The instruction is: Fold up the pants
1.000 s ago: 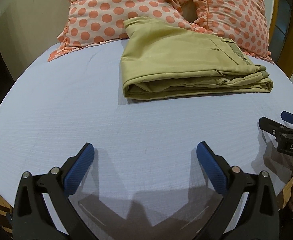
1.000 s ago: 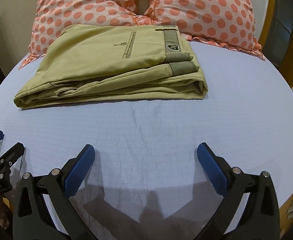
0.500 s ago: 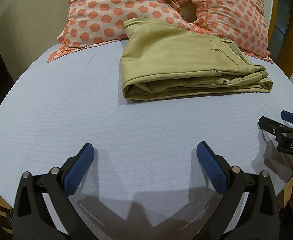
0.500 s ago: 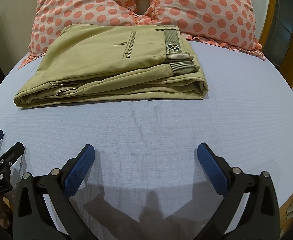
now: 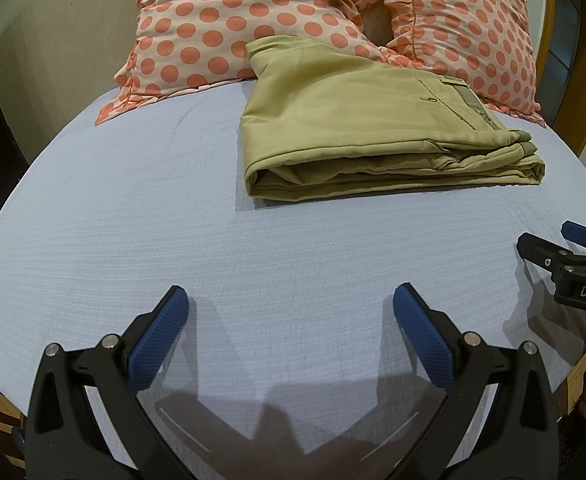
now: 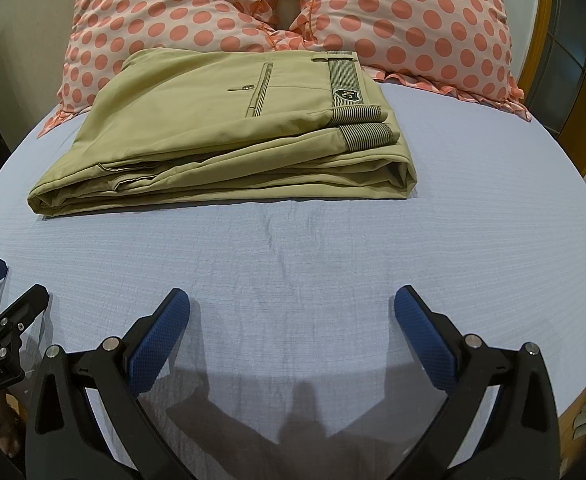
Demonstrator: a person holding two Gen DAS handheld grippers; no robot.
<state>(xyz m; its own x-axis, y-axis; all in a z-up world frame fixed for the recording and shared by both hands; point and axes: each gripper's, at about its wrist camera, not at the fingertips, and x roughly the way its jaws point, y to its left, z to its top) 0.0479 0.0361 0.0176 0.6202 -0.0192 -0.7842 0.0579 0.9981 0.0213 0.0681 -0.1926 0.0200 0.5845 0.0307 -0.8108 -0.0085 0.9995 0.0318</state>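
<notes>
A: Where are the pants (image 6: 229, 136)?

B: Ahead of both tongs, well beyond the fingertips — a flat khaki stack on the blue sheet (image 6: 473, 240), its far edge against the dotted pillows (image 6: 409, 16). Waistband to the right, folded edge facing us.

A: So the folding looks finished?

B: I judge so. Doing this step well means pulling straight back and low, no snagging the sheet, no nudging the stack's near edge.

A: And the tongs?

B: The left gripper (image 5: 291, 326) is spread wide and holds nothing; the right gripper (image 6: 293, 326) likewise — wide, empty. Both hover level over the near sheet, side by side, each showing at the edge of the other's view.
</notes>
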